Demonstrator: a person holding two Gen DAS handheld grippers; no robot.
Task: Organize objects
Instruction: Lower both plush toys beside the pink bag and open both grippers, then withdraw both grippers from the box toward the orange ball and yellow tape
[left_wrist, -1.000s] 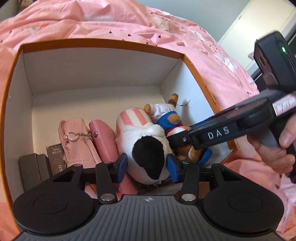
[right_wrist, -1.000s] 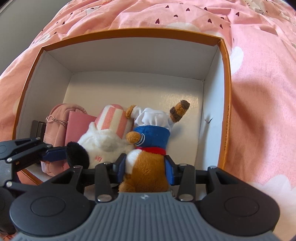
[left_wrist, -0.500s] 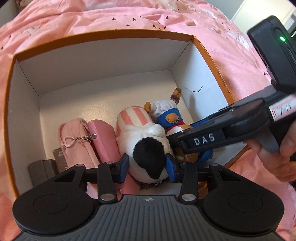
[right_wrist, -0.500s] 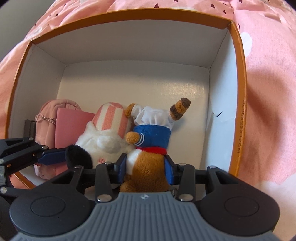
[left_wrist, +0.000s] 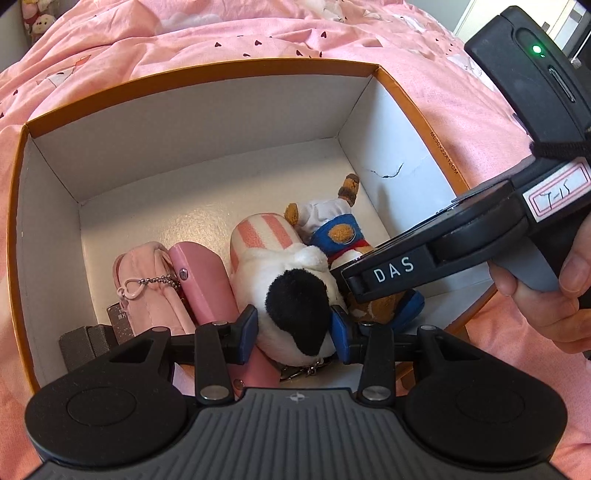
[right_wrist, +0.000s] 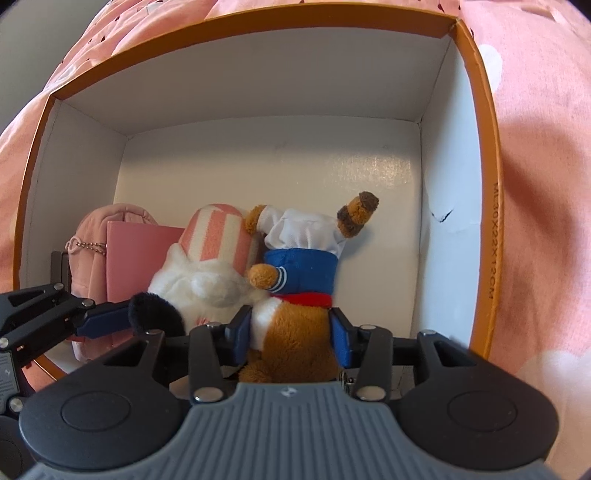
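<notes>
Both plush toys down in the box, side by side.

My left gripper (left_wrist: 293, 334) is half closed around the white plush (left_wrist: 291, 295), pads hugging its black end at lower centre, having just narrowed a touch. My right gripper (right_wrist: 291, 339) brackets the brown plush (right_wrist: 295, 291); its jaws have just eased wider and whether the pads are pressing it I can't tell. I'm packing them snug beside the pink pouch (left_wrist: 147, 277) so the orange box (left_wrist: 207, 74) keeps floor free.

Box's (right_wrist: 476, 122) far half free
</notes>
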